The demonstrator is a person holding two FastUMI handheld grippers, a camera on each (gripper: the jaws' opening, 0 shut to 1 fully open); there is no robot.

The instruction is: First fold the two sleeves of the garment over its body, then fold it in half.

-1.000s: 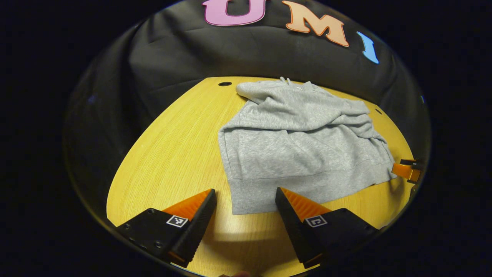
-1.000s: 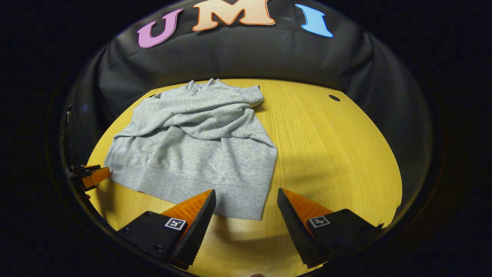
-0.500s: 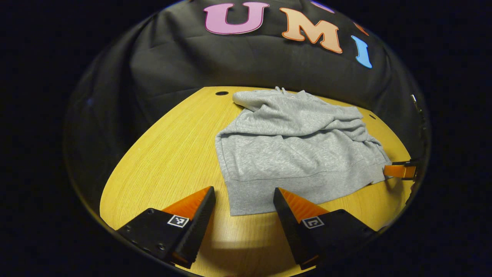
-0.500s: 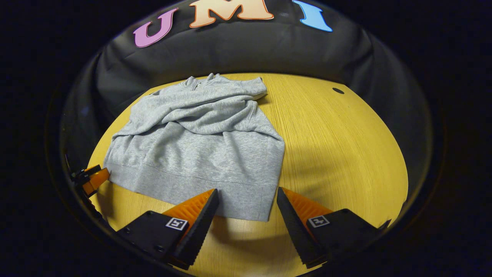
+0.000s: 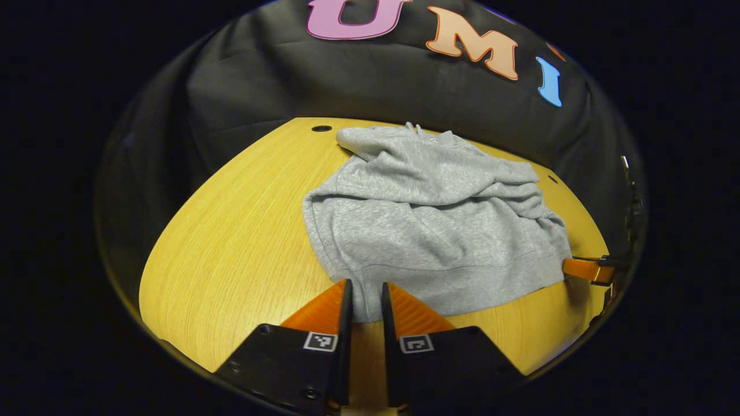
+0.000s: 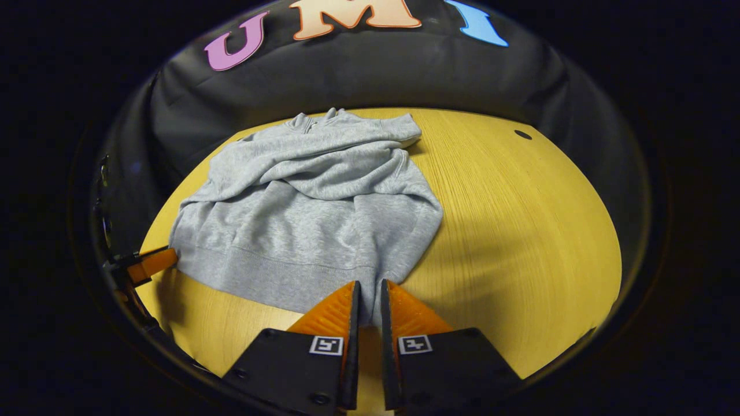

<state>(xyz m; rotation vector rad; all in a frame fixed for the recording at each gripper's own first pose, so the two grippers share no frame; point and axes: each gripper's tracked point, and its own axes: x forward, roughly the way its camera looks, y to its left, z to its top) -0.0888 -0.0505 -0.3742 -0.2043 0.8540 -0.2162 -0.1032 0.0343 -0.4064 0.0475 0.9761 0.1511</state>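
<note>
Left tool (image 5: 364, 292): its two fingers are drawn nearly together on the near left corner of the sweatshirt's hem, with a fold of grey cloth pinched in the narrow gap between them.
Right tool (image 6: 370, 292): fingers likewise almost closed, gripping the near right corner of the hem, the cloth gathered into the slit between the tips.
Sweatshirt (image 5: 428, 219): grey, lying on the table straight ahead of both tools, its ribbed hem nearest them and its collar at the far end by the black wall.
Sleeves (image 6: 324, 164): both already lie folded across the upper body in bunched, creased layers; one cuff (image 6: 404, 130) pokes out at the far right edge as the right tool sees it.
Hem (image 6: 272, 277): runs from the right tool's tips off to its left, flat on the table, and puckers where each tool holds it.
Other tool seen from each: from the left tool, the right one's tip shows far to its right, at the hem corner; from the right tool, the left one's tip shows far to its left, touching the opposite corner.
Table (image 6: 520, 231): yellow wood grain, with a small dark hole (image 6: 522, 134) beyond the sweatshirt to the right tool's far right.
</note>
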